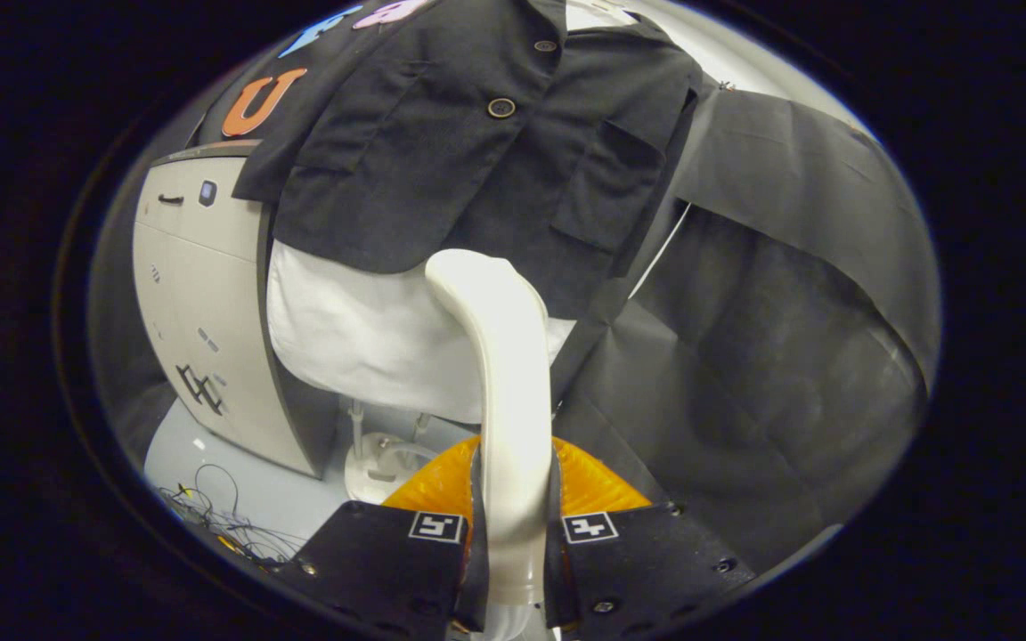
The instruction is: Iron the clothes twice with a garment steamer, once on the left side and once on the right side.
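1. The gripper (513, 525) has its jaws clamped on the cream handle of the garment steamer (506, 374), one finger pressing on each side of it.
2. The steamer rises from between the fingers and curves forward; its rounded head lies against the lower hem of the black shirt (486, 151).
3. The shirt is dressed on a white mannequin torso (362, 338) straight ahead of the fingers. It has a button placket down its middle and a chest pocket on either side.
4. The torso's bare white lower part shows below the hem, standing on a pale round base (379, 467) with thin posts.
5. Beside the torso stands a beige curved cabinet (201, 312).
6. Loose wires (219, 521) lie on the pale floor by the cabinet's foot.
7. Black cloth (789, 356) hangs on the other side of the torso.
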The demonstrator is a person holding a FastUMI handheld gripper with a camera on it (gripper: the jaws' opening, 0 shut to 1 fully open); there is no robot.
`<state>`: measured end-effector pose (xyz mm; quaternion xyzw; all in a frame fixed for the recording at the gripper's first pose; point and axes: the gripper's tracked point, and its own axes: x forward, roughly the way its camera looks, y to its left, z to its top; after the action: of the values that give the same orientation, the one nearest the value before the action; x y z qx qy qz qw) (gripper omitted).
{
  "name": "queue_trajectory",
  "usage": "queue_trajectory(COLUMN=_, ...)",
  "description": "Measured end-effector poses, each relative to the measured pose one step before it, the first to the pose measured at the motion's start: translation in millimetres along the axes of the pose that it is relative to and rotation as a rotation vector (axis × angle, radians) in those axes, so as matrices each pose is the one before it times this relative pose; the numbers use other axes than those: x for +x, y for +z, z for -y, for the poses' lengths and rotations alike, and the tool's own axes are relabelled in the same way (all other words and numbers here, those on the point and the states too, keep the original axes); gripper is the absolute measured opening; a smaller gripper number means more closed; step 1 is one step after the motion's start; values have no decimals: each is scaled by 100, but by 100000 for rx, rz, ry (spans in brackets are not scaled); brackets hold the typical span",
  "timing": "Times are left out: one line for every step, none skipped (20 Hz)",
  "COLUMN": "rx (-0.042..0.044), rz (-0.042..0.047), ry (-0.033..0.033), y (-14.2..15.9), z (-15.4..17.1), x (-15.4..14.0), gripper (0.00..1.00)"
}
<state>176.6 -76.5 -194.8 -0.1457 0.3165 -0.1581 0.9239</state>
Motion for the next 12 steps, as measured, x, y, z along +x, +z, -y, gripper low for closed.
queue_trajectory(rx=338, rz=-152, ry=-117, y=-152, z=-12, x=-234, gripper=27)
queue_trajectory(rx=479, rz=94, ry=16, y=40, z=28, x=-332, gripper=27)
queue_trajectory(rx=366, rz=125, ry=84, y=62, z=-176, x=-339, gripper=27)
queue_trajectory(rx=266, rz=170, ry=4, y=99, z=-24, x=-393, gripper=27)
queue_trajectory(rx=493, rz=400, ry=81, y=66, z=44, x=-400, gripper=27)
queue_trajectory(rx=330, rz=426, ry=7, y=212, z=175, x=-529, gripper=27)
queue_trajectory(rx=456, rz=654, ry=40, y=265, z=3, x=-532, gripper=27)
queue_trajectory(rx=338, rz=628, ry=62, y=296, z=-20, x=-529, gripper=27)
queue_trajectory(rx=386, rz=858, ry=182, y=359, z=77, x=-696, gripper=27)
queue_trajectory(rx=460, rz=858, ry=240, y=325, z=-61, x=-610, gripper=27)
queue_trajectory(rx=426, rz=904, ry=256, y=415, z=-120, x=-719, gripper=27)
queue_trajectory(rx=535, rz=1031, ry=101, y=361, z=-41, x=-611, gripper=27)
